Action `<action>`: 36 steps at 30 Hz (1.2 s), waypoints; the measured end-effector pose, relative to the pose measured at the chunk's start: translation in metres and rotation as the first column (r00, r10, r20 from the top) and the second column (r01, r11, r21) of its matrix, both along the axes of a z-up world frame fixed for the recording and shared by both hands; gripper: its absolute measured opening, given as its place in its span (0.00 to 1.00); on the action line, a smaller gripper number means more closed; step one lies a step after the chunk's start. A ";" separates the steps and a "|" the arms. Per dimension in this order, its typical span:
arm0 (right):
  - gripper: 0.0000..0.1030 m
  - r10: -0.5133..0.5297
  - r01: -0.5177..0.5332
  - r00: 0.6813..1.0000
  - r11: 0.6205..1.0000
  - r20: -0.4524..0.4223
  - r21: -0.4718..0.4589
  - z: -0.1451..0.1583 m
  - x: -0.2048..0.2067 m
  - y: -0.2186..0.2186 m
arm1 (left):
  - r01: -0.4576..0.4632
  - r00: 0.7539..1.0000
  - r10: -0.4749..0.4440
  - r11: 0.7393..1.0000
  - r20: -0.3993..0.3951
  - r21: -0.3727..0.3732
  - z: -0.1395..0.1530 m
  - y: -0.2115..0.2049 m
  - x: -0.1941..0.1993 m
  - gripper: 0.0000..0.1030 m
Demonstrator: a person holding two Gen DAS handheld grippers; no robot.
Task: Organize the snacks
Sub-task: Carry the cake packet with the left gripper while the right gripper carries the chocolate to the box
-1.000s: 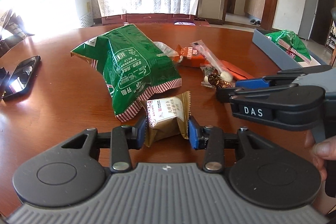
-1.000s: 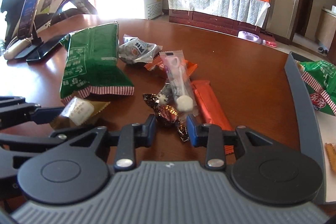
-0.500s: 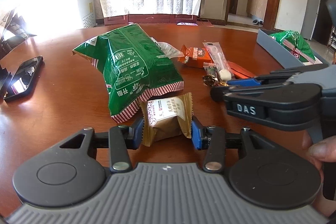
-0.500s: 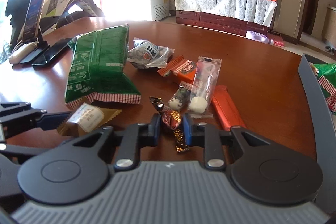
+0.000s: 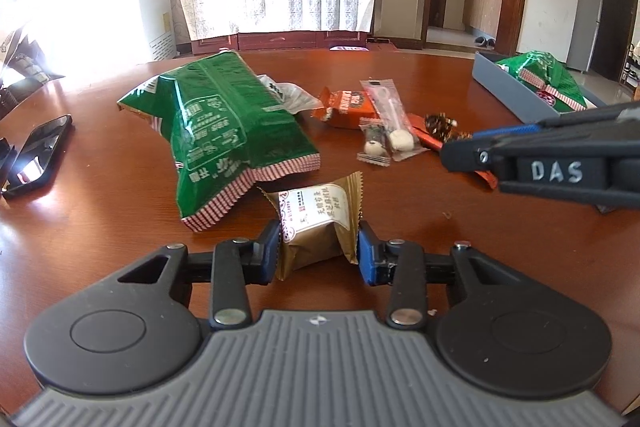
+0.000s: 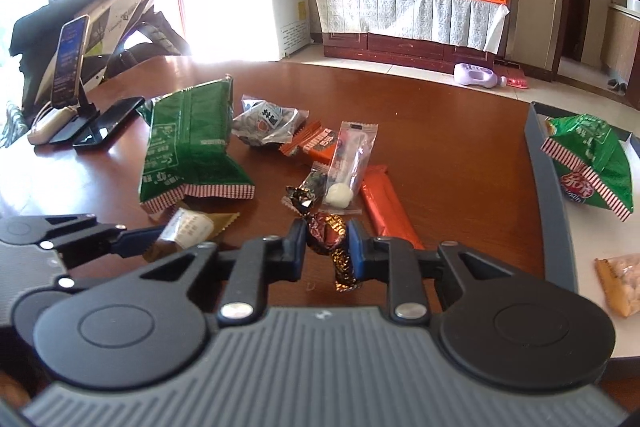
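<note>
My left gripper (image 5: pixel 318 251) is shut on a small brown-gold pastry packet (image 5: pixel 318 223) with a white label, held just above the table; the packet also shows in the right wrist view (image 6: pixel 188 229). My right gripper (image 6: pixel 326 247) is shut on a dark foil-wrapped candy (image 6: pixel 328 237), lifted off the table; the candy shows in the left wrist view (image 5: pixel 440 125) at its tips. A large green snack bag (image 5: pixel 224 131) lies ahead, with an orange packet (image 5: pixel 348 105), a clear packet with white sweets (image 5: pixel 390 123) and a red bar (image 6: pixel 386 207) to its right.
A grey tray (image 6: pixel 548 195) at the right holds a green snack bag (image 6: pixel 592 163) and an orange-yellow packet (image 6: pixel 620 283). A crumpled silver packet (image 6: pixel 268 121) lies behind the pile. Phones (image 5: pixel 38 155) and a phone stand (image 6: pixel 70 67) sit at the table's left.
My right gripper closed on the foil candy and lifted it up and back from the pile. My left gripper has risen a little with the pastry packet.
</note>
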State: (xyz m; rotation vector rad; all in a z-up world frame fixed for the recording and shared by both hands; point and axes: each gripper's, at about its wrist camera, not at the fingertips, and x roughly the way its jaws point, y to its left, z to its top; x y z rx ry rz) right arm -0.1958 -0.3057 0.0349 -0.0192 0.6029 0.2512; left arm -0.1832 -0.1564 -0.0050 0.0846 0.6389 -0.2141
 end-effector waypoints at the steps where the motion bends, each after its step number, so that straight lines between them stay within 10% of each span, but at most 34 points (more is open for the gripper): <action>1: 0.25 0.001 -0.001 1.000 1.000 0.007 0.000 0.003 -0.002 -0.001 | 0.006 1.000 -0.006 1.000 0.000 0.004 0.001 -0.002 -0.001 0.43; 36: 0.25 -0.086 0.080 0.988 0.996 0.130 0.045 0.054 -0.052 -0.064 | 0.144 0.985 -0.148 0.988 0.092 0.053 0.046 -0.080 -0.012 0.42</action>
